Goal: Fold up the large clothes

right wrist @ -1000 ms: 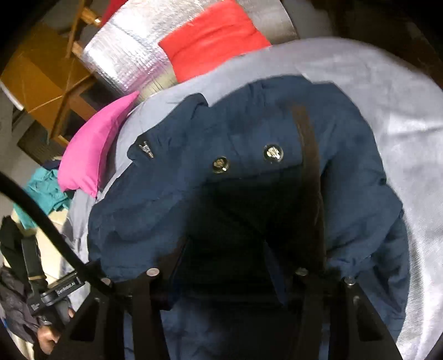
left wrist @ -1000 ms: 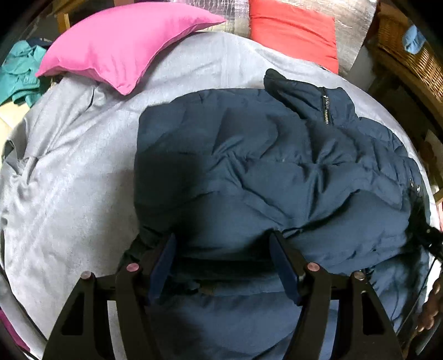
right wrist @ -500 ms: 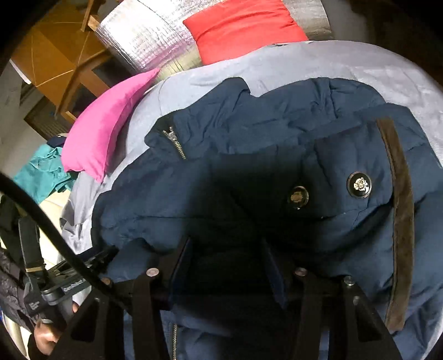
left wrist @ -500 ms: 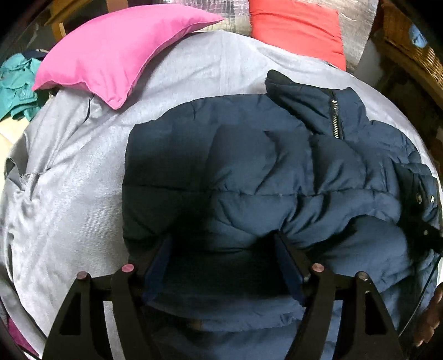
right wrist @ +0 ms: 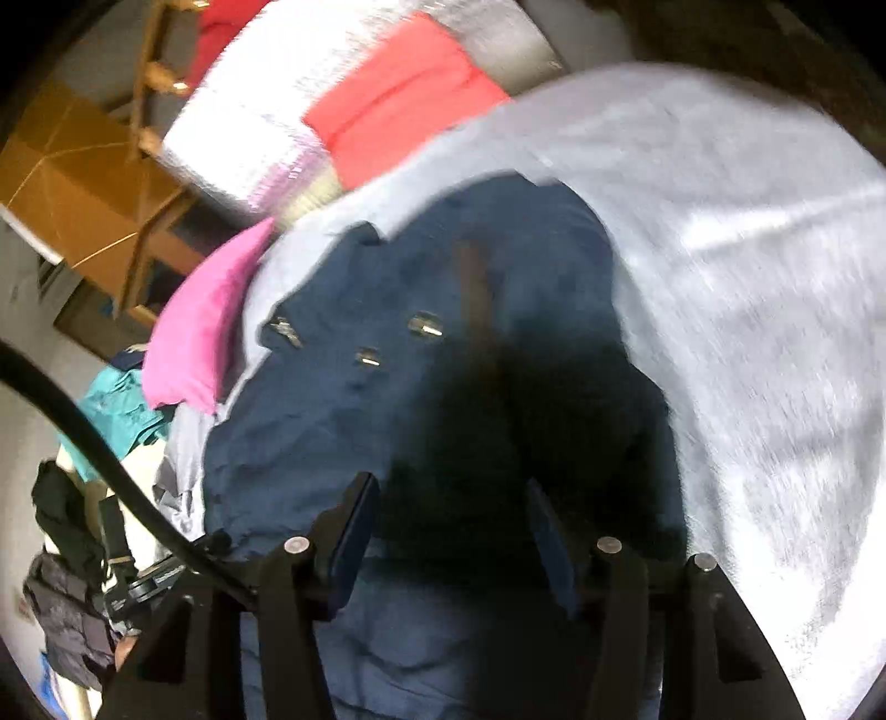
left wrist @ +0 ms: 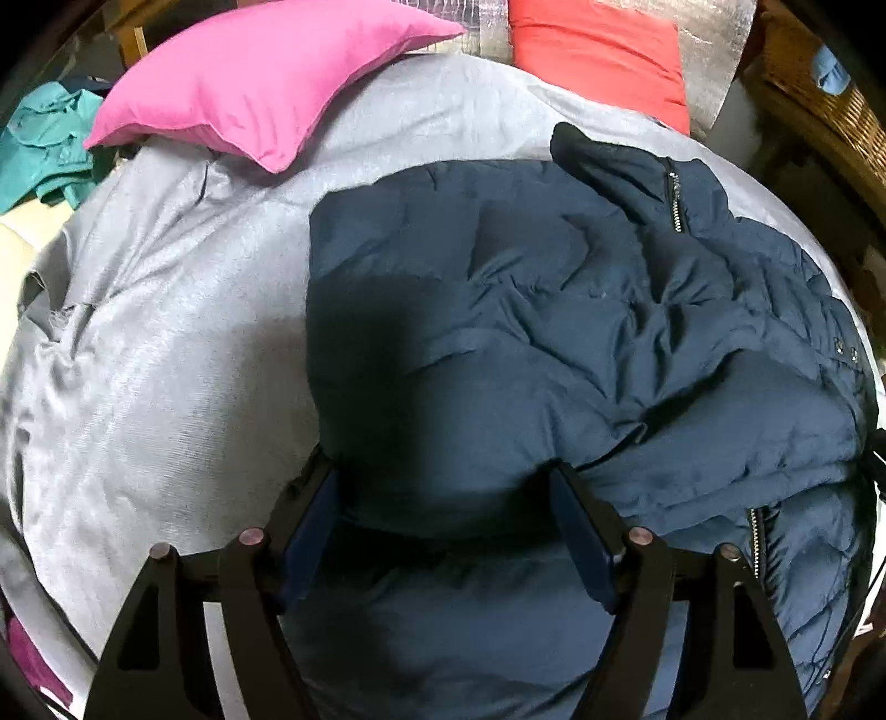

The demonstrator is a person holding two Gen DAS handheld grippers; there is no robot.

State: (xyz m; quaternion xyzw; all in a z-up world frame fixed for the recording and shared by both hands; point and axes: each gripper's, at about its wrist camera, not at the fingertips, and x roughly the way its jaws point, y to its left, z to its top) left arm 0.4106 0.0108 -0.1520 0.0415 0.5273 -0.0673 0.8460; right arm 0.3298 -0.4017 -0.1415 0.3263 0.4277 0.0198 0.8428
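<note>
A puffy navy jacket (left wrist: 526,310) lies folded on a bed with a grey cover (left wrist: 166,360), its zipped collar (left wrist: 673,194) at the far right. My left gripper (left wrist: 443,498) stands wide at the jacket's near edge, shut on a thick fold that fills the gap between its pads. The right wrist view is blurred by motion. It shows the jacket (right wrist: 332,415) with metal snap buttons (right wrist: 423,324) and a brown strip. My right gripper (right wrist: 448,526) has dark jacket fabric between its fingers, and its jaws are opening.
A pink pillow (left wrist: 266,77) and a red pillow (left wrist: 598,50) lie at the bed's far end. Teal clothes (left wrist: 44,149) are heaped off the left side. A wicker basket (left wrist: 819,88) stands at the right. Wooden furniture (right wrist: 72,183) lies beyond the bed.
The right view swung: the buttoned flap went right half a second ago and is back left of centre, now blurred. In the left view the jacket slid slightly right. The right jaws look a little wider.
</note>
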